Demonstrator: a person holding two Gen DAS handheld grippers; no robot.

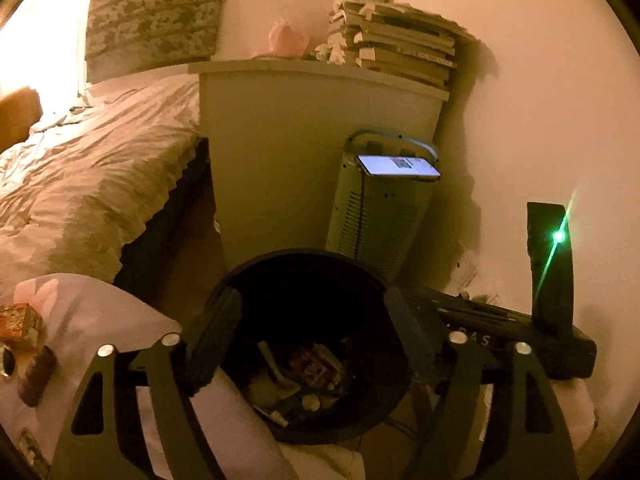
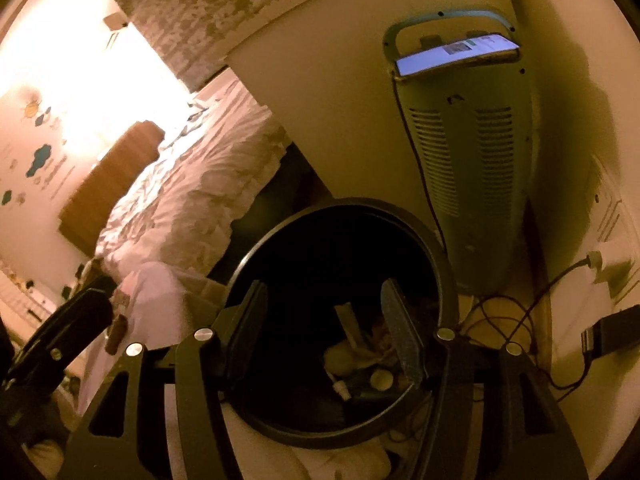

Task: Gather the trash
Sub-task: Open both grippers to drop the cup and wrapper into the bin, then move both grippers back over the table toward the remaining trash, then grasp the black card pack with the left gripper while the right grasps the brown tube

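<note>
Both tongs hang over the black waste bin [image 1: 304, 344], which stands on the floor at the foot of a pale cabinet [image 1: 304, 152], with a pink pillow [image 1: 120, 320] pressed against its left side. The left tongs [image 1: 312, 344] are spread wide with nothing between them — one finger on each side of the bin's mouth in the left wrist view. The right tongs [image 2: 332, 336] are wide apart and empty too, their fingers reaching over the bin's rim [image 2: 256, 248].

Down in the bin lies the collected trash [image 1: 304, 376]: wrappers, a small printed carton, a pale tube and crumpled scraps, heaped on the bottom. More bits sit outside it, on the pillow to the left — a small orange box [image 1: 20, 324] and a brown wrapper [image 1: 38, 376] just beside it.

Behind the bin a pale green tower heater [image 2: 468, 168] stands against the wall, and a lit phone [image 2: 456, 54] lies across its top under the carry handle. Cables [image 2: 516, 312] tangle on the floor to the right of the bin. A rumpled bed [image 1: 88, 164] runs along the left of the cabinet, and a stack of books [image 1: 404, 48] sits on the cabinet top beside a pink soft toy [image 1: 286, 40].
</note>
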